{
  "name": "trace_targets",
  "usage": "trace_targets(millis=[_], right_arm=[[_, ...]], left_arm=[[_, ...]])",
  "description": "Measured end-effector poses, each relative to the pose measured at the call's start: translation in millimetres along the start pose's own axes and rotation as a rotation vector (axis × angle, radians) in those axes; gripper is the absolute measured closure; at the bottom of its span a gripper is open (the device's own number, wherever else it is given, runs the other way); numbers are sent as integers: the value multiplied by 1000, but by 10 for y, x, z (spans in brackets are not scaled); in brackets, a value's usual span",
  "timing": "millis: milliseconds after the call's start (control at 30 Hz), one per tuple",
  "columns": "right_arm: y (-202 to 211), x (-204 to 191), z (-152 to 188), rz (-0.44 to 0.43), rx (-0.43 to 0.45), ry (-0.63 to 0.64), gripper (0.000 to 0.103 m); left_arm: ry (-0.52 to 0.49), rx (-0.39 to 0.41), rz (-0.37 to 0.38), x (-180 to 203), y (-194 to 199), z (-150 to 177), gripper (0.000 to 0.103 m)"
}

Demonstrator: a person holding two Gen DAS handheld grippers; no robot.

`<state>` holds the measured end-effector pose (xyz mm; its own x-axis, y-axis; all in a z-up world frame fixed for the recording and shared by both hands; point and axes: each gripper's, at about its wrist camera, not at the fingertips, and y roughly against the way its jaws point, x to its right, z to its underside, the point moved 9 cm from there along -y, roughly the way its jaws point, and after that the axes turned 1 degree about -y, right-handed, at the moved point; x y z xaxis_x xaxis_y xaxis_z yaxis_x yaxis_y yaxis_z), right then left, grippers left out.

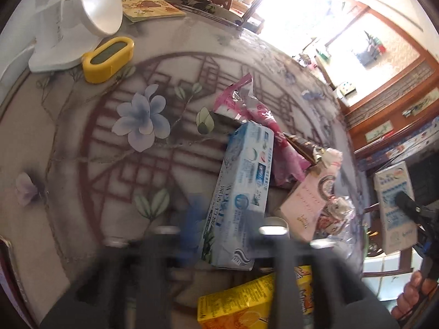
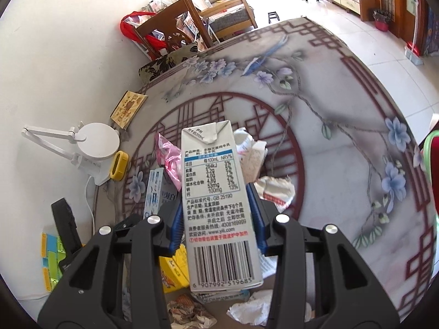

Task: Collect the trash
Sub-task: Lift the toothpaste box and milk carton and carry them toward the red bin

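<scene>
My right gripper [image 2: 216, 213] is shut on a white milk carton [image 2: 219, 205] and holds it above the table; the carton also shows at the right of the left wrist view [image 1: 395, 205]. My left gripper [image 1: 222, 235] is blurred, low over the table, its jaws apart around the near end of a blue toothpaste box [image 1: 241, 192]. Beside the box lie a pink wrapper [image 1: 252, 115], a brown ice cream cone wrapper [image 1: 301, 145], a pink card box [image 1: 304, 205] and a yellow carton [image 1: 247, 307]. Crumpled paper [image 2: 274, 189] lies under the milk carton.
The patterned table [image 1: 109, 164] carries a white desk lamp [image 1: 68, 22], a yellow clock [image 1: 108, 59] and a booklet [image 1: 148, 5] at the far left. A wooden chair [image 2: 175, 33] stands behind the table. More crumpled trash [image 2: 192, 312] lies below my right gripper.
</scene>
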<state>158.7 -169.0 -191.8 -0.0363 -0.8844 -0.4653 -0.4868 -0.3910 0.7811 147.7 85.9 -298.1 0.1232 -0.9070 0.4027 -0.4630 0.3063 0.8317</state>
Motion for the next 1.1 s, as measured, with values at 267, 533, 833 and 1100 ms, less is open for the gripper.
trace_targets(millis=[267, 533, 833, 1100], right_arm=[[227, 78, 98, -45, 34, -39, 63], [586, 176, 143, -66, 118, -39, 63], [930, 369, 83, -126, 187, -61, 63], [1329, 740, 31, -131, 240, -69, 63]], left_arm=[[-139, -56, -96, 268, -421, -81, 45], [-137, 20, -110, 335, -57, -87, 68], [-203, 167, -7, 1135, 798, 58, 68], [-327, 217, 62, 2097, 993, 265, 68]])
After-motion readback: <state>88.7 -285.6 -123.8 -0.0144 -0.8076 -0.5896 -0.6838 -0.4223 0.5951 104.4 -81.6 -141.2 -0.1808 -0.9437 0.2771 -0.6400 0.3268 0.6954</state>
